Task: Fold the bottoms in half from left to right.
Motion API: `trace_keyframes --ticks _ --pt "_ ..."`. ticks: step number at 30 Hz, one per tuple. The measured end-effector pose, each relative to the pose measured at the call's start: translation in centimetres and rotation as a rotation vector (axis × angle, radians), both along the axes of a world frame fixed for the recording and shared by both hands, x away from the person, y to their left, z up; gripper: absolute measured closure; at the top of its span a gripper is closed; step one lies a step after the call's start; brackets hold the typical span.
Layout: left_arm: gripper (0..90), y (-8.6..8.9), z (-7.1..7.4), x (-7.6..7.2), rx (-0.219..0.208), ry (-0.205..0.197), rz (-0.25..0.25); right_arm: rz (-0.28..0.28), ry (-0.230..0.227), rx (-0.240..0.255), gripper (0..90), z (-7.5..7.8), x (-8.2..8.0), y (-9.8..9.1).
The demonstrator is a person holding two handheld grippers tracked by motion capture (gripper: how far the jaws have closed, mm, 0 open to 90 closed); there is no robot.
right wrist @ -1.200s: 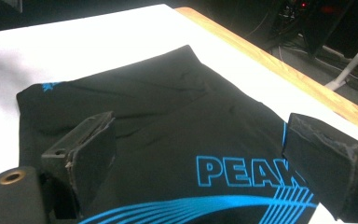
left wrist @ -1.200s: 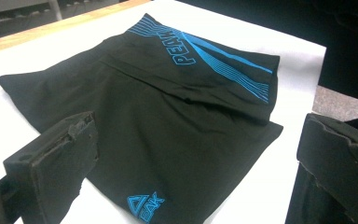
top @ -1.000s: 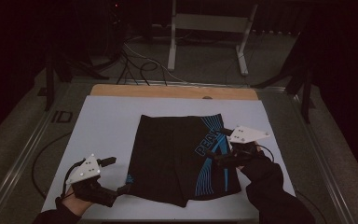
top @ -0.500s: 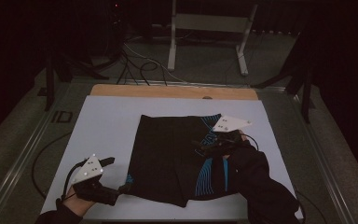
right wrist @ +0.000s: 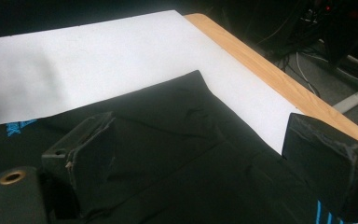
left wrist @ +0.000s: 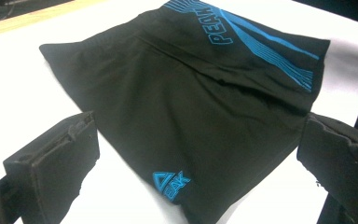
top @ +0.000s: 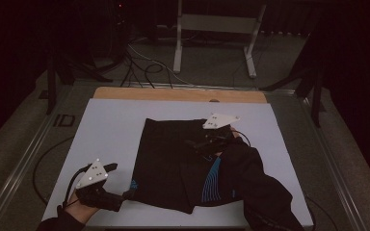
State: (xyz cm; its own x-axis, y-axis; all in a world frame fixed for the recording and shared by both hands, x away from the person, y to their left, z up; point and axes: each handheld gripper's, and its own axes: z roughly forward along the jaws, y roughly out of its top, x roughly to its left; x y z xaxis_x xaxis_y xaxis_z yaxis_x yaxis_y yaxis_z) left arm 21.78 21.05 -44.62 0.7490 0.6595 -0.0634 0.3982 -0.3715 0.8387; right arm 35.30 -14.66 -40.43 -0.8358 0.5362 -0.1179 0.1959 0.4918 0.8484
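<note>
Black sleeve [top: 257,187] hides shorts' [top: 173,163] right edge; right claw [top: 197,143] dim.

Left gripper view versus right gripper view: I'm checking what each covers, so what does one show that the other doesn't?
The left gripper view alone shows the shorts' triangle logo at the near corner and the blue stripes. The right gripper view alone shows the table's wooden edge and floor cables beyond. Both show the black shorts on the white sheet, framed by open jaws.

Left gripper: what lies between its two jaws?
In the left gripper view, the near corner of the black shorts, with its blue logo, lies on the white sheet between the open jaws.
</note>
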Motion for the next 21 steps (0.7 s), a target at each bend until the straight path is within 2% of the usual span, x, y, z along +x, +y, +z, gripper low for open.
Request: trace_keyframes --ticks 12,18,21 --pt "0.0 -0.1 -0.7 0.3 0.018 0.058 -0.026 0.018 0.035 -0.010 9.9 -1.1 1.8 2.4" --pt "0.0 0.0 -1.3 0.7 0.031 0.107 -0.034 0.045 0.045 -0.016 9.9 -1.6 2.9 3.9" --pt "0.0 0.0 -1.4 0.7 0.033 0.115 -0.036 0.049 0.048 -0.023 9.9 -1.7 3.1 4.4"
